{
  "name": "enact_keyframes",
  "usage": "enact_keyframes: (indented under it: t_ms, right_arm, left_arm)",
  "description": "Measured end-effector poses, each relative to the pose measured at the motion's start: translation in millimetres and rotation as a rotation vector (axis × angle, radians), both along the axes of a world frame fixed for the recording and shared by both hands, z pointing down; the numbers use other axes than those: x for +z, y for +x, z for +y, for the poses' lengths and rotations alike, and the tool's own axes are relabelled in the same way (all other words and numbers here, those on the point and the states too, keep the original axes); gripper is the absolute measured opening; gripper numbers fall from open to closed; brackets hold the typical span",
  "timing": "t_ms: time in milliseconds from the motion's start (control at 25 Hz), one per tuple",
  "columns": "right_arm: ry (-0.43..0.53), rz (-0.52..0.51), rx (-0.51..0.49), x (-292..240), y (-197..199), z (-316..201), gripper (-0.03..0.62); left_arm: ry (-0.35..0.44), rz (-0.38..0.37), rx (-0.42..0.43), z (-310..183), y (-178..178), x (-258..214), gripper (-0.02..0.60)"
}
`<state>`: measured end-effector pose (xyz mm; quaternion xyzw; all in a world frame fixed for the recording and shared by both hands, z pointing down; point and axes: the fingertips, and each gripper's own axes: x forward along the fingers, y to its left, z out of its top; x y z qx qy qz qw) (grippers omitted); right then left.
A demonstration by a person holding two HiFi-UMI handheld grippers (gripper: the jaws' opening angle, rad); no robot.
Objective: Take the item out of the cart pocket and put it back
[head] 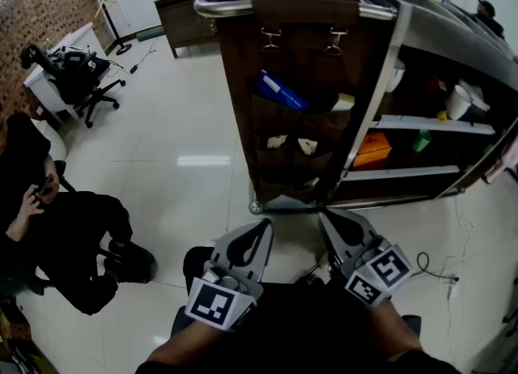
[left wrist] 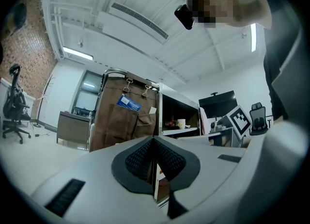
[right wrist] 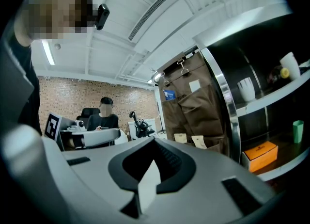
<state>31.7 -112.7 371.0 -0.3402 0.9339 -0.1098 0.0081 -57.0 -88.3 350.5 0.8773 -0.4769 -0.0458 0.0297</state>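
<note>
A brown fabric pocket organiser (head: 299,121) hangs on the end of a metal cart (head: 295,8) straight ahead. A blue packet (head: 281,91) sticks out of an upper pocket, with a white card (head: 342,102) beside it and small cream items (head: 277,142) in lower pockets. The packet also shows in the left gripper view (left wrist: 128,103) and the right gripper view (right wrist: 169,94). My left gripper (head: 263,223) and right gripper (head: 324,215) are held close to my body, well short of the cart. Both point at it, and both are shut and hold nothing.
The cart's side shelves hold an orange box (head: 372,150) and cups (head: 459,101). A seated person in black (head: 65,235) is at the left, with an office chair (head: 81,81) and a wooden cabinet (head: 182,12) behind. A cable (head: 437,271) lies on the tiled floor at the right.
</note>
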Motion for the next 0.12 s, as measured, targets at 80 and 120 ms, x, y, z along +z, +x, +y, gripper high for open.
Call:
enact_keyframes:
  t_ms: [80,120]
  right_arm:
    - [-0.001,0.000,0.001,0.3,0.5,-0.4,0.012]
    - [-0.001,0.000,0.001,0.5,0.7,-0.6,0.012]
  left_arm:
    - [0.001,-0.005,0.002,-0.4,0.9,0.4,0.000]
    - [0.001,-0.008,0.004,-0.7,1.4,0.7,0.000]
